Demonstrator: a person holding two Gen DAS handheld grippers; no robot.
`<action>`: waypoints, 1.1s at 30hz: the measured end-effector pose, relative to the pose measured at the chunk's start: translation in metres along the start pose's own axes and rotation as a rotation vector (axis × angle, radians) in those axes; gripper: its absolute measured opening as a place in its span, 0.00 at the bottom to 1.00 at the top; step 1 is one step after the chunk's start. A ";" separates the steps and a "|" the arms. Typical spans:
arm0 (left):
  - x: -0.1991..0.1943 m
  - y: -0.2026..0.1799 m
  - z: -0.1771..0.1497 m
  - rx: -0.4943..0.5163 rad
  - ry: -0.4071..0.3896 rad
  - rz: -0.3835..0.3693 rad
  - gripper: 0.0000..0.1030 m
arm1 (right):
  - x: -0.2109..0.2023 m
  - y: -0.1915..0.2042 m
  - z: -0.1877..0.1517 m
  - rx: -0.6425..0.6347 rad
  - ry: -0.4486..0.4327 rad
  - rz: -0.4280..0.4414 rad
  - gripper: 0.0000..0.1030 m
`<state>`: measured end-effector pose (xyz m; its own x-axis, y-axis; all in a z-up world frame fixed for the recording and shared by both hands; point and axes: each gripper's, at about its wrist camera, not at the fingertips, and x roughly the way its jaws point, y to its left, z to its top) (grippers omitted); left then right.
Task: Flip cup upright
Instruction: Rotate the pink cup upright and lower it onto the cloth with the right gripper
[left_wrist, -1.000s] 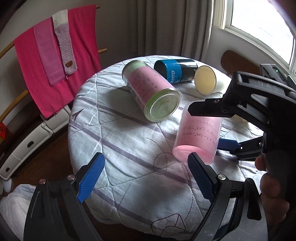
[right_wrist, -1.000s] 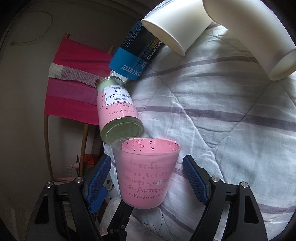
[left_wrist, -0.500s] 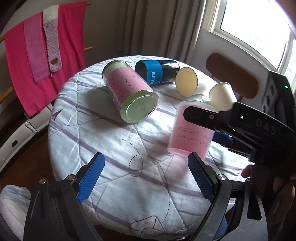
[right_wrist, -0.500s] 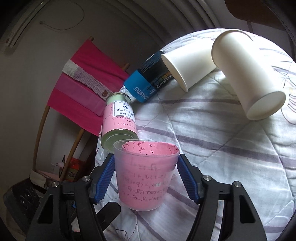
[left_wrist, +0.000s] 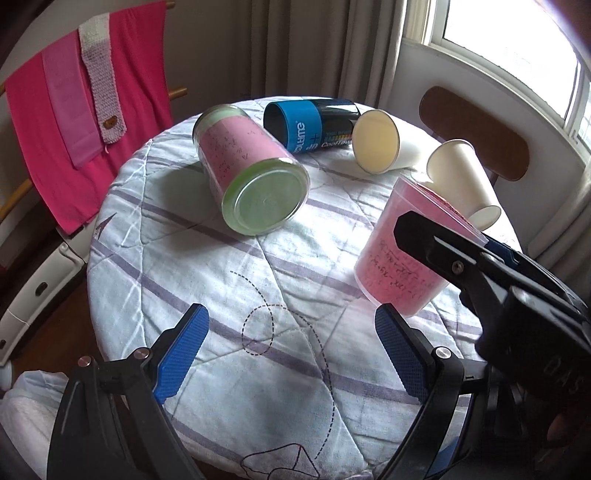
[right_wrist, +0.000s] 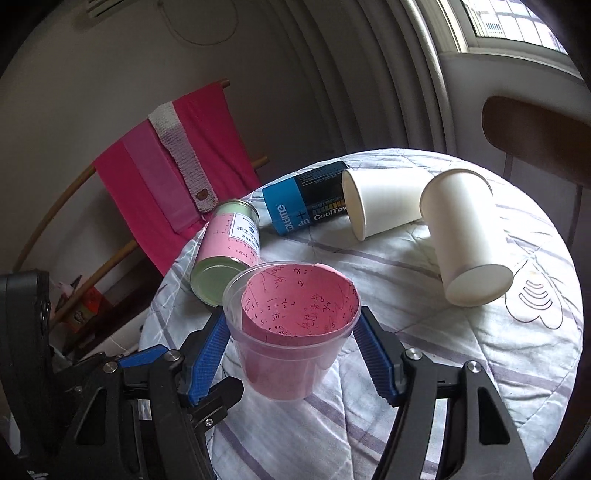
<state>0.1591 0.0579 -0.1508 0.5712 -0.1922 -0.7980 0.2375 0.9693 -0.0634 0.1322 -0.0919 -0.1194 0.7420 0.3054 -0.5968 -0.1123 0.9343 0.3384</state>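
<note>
A clear plastic cup lined with pink paper (right_wrist: 291, 332) stands mouth-up, slightly tilted, on the quilted round table (right_wrist: 480, 369). My right gripper (right_wrist: 291, 354) is shut on the pink cup, blue pads on both its sides. In the left wrist view the pink cup (left_wrist: 402, 266) shows at the right with the right gripper's black finger across it. My left gripper (left_wrist: 291, 354) is open and empty above the table's near edge.
A pink and green jar (left_wrist: 251, 184), a blue canister (left_wrist: 306, 125) and two white paper cups (left_wrist: 380, 144) (left_wrist: 461, 177) lie on their sides at the back of the table (left_wrist: 221, 295). Pink cloths (left_wrist: 70, 110) hang at the left; a chair (left_wrist: 476, 125) stands behind.
The right gripper closed onto the pink cup and turned it from tilted to mouth-up near the table. The left gripper pulled back and stayed open.
</note>
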 end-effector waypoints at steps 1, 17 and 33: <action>0.001 0.001 -0.001 0.003 0.003 0.005 0.90 | 0.000 0.002 -0.001 -0.014 0.003 0.004 0.67; -0.001 -0.001 -0.013 0.042 0.013 0.031 0.90 | -0.005 0.025 -0.016 -0.188 0.008 -0.057 0.68; -0.020 -0.014 -0.016 0.078 -0.024 0.032 0.90 | -0.029 0.036 -0.015 -0.242 -0.003 -0.054 0.77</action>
<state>0.1317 0.0508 -0.1437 0.5980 -0.1655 -0.7842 0.2787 0.9603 0.0099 0.0971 -0.0645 -0.1005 0.7531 0.2535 -0.6071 -0.2273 0.9662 0.1214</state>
